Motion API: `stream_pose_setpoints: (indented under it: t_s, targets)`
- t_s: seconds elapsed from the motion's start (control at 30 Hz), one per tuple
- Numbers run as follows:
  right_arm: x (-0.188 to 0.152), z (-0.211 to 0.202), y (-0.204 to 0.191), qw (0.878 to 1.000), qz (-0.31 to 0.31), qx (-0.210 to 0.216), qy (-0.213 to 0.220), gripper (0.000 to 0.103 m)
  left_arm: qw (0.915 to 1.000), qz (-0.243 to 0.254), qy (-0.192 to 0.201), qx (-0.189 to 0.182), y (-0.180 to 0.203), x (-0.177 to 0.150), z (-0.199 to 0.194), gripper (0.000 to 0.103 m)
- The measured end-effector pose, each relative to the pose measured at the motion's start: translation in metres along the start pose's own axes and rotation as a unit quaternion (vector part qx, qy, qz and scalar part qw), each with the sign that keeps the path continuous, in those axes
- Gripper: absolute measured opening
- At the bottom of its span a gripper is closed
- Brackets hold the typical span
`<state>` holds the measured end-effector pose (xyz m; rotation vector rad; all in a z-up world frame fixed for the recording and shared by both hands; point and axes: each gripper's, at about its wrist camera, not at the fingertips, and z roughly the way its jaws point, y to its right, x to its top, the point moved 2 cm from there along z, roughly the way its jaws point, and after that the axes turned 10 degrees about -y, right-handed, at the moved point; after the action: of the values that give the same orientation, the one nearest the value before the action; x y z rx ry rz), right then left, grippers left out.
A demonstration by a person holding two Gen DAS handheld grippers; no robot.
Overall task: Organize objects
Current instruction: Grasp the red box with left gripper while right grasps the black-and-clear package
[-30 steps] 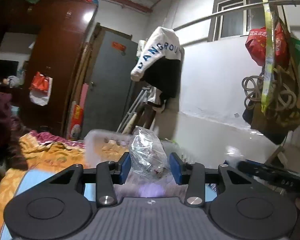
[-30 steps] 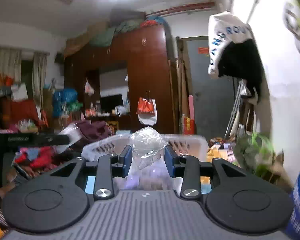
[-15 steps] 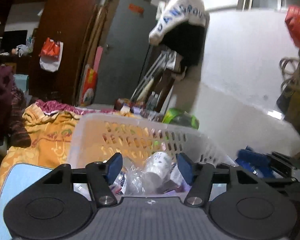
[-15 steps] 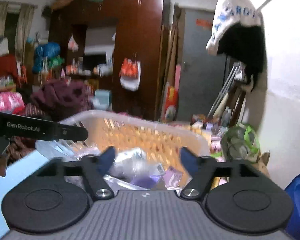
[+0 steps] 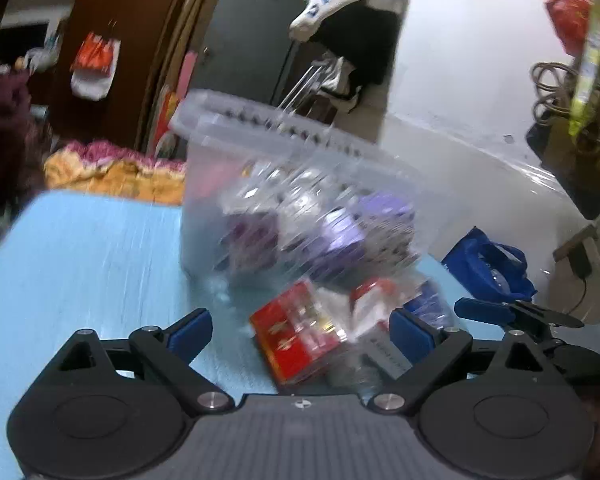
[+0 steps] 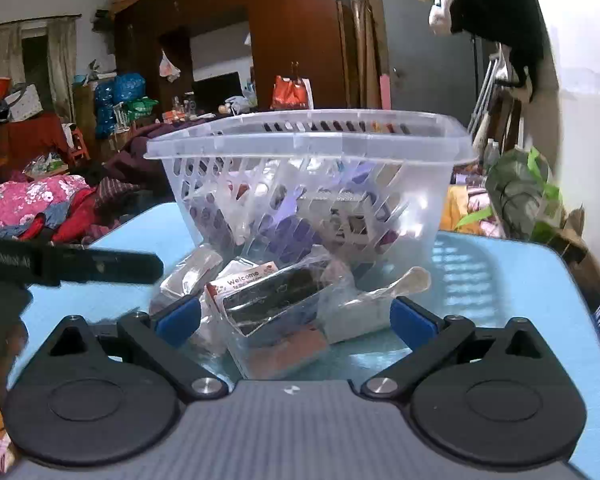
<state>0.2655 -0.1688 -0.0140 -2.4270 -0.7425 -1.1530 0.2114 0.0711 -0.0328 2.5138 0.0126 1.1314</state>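
Clear plastic everywhere, near to far:
Right gripper [image 6: 294, 316]: jaws spread wide, holding nothing.
Left gripper [image 5: 300, 330]: same deal, jaws apart and empty.
Wrapped packets [image 6: 276, 312]: a few loose on the blue table [image 6: 512, 280], just in front of the basket.
Basket [image 6: 308, 184]: already holds a pile of packets.
Progress: looks mostly sorted; those front packets are left.
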Motion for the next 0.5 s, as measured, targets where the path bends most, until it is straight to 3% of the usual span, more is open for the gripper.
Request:
stream_pose_setpoints:
  t_s: [0.03, 0.1, 0.13, 0.17, 0.37, 0.5]
  targets:
    - [0.0, 0.0, 0.002, 1.0, 0.004, -0.002, 0.001, 0.103, 1.0, -0.005, -0.004, -0.001, -0.002, -0.002, 0.002, 0.097]
    - [0.001, 0.003, 0.007, 1.0, 0.016, 0.009, 0.001, 0.09, 0.9998, -0.017, -0.014, 0.002, -0.006, -0.005, 0.01, 0.097]
    - [-0.002, 0.002, 0.009, 1.0, 0.021, 0.02, 0.004, 0.073, 0.9996, -0.021, -0.017, 0.003, -0.006, -0.006, 0.011, 0.097]
    - [-0.011, -0.002, 0.006, 0.999, 0.029, 0.03, 0.007, 0.062, 0.9995, -0.022, -0.022, 0.003, -0.006, -0.007, 0.013, 0.097]
    - [-0.026, -0.029, 0.022, 0.995, 0.065, 0.045, 0.067, 0.061, 0.9991, -0.027, -0.034, -0.001, 0.005, -0.003, 0.025, 0.097]
    - [-0.033, -0.032, 0.025, 0.994, 0.07, 0.043, 0.073, 0.061, 0.9991, -0.031, -0.03, 0.003, 0.01, -0.001, 0.032, 0.095]
